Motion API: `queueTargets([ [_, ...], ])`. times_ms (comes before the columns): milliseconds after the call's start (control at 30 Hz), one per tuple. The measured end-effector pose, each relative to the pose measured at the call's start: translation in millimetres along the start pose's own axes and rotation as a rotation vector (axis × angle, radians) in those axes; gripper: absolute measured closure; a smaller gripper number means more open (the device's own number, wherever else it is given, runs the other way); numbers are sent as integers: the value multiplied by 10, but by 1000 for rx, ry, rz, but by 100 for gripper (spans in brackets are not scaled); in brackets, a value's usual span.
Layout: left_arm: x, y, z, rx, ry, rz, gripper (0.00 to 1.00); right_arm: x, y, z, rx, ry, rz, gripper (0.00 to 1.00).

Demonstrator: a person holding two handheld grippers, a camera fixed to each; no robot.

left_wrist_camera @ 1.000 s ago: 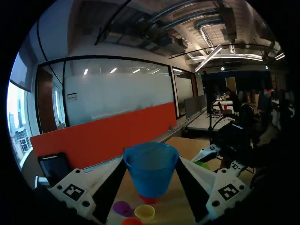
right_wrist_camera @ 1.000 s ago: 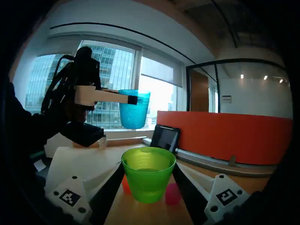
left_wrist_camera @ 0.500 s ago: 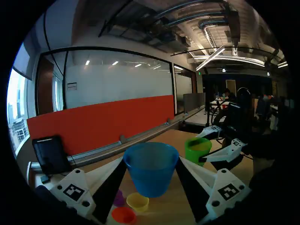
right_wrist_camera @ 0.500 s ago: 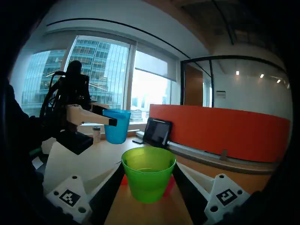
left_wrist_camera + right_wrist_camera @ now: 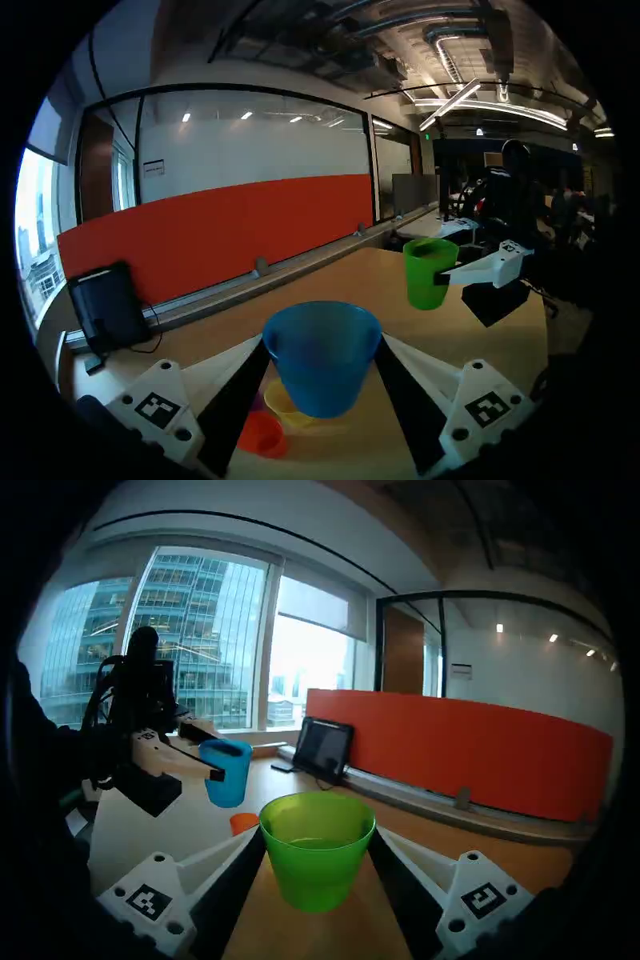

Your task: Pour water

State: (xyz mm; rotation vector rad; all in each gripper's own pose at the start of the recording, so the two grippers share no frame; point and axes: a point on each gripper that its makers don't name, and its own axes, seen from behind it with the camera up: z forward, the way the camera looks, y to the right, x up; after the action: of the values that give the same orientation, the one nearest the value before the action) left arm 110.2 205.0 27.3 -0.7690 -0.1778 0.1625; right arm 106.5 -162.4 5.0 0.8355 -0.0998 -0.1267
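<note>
Blue cup (image 5: 322, 360) over wooden desk (image 5: 364, 282), orange partition (image 5: 224, 232)

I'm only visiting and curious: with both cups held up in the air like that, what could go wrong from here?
The green cup in the right gripper seems to hold water; poured off-aim toward the blue cup in the left gripper, it could spill on the wooden table. Each cup hangs by a side squeeze alone, so one might slip. A splash might reach the tablet standing nearby.
</note>
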Motion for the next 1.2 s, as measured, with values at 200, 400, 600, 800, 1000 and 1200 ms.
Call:
queueTargets([
  [200,-211,73,20,-13,-44,7,12,-116,19,-52,5,-36,4,10],
  [400,-414,128,40,-24,-88,12,12,-245,27,-106,17,-79,13,11],
  [600,-632,190,65,-41,-137,17,12,-418,13,-143,33,-138,14,10],
  [800,-895,274,98,-63,-198,20,12,-590,19,-163,39,-196,14,10],
  [1000,-1126,313,141,-80,-260,47,12,-784,17,-177,50,-260,16,10],
  [1200,-1320,355,181,-103,-322,60,12,-973,18,-158,63,-317,20,11],
])
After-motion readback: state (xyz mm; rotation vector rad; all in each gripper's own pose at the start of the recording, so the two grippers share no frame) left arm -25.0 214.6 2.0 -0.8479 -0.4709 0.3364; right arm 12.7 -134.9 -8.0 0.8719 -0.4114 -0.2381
